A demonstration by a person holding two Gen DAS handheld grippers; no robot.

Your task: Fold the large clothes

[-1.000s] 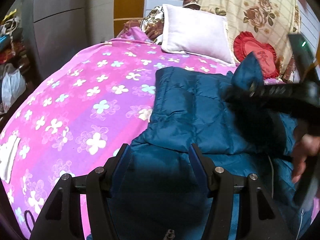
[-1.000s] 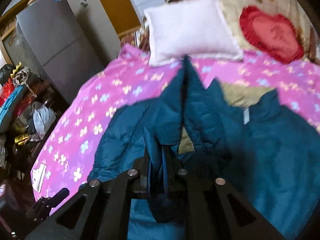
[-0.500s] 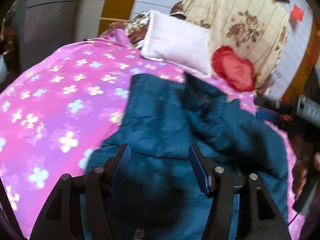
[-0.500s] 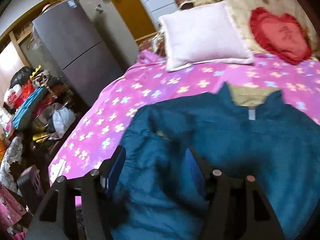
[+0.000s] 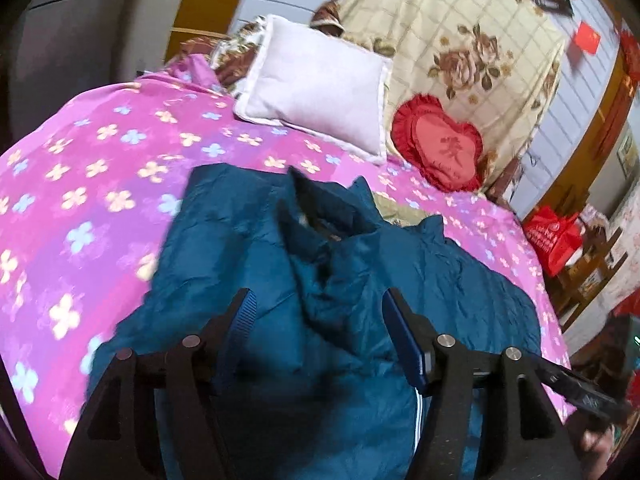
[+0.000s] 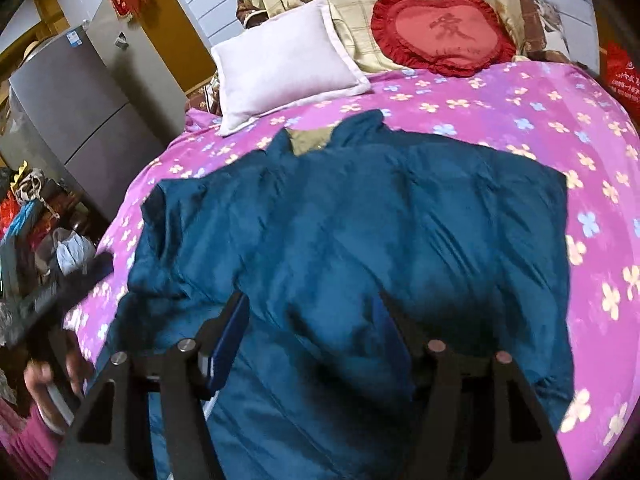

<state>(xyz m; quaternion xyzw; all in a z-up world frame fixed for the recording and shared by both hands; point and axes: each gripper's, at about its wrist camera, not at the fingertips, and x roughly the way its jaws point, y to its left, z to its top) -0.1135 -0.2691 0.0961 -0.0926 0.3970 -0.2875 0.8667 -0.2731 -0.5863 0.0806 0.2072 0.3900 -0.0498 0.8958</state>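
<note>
Bed (image 6: pixel 520 92): red cushion (image 6: pixel 442 32), one character

We are standing in home bedroom: pink flower-print bedspread (image 6: pixel 500 120), white square pillow (image 6: pixel 280 60), red heart-shaped cushion (image 6: pixel 440 32), grey fridge (image 6: pixel 80 100).

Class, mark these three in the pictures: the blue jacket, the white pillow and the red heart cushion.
blue jacket (image 6: pixel 400 240): right wrist view, middle of the body.
white pillow (image 6: pixel 280 60): right wrist view, centre of its face.
red heart cushion (image 5: pixel 440 148): left wrist view, centre panel.
</note>
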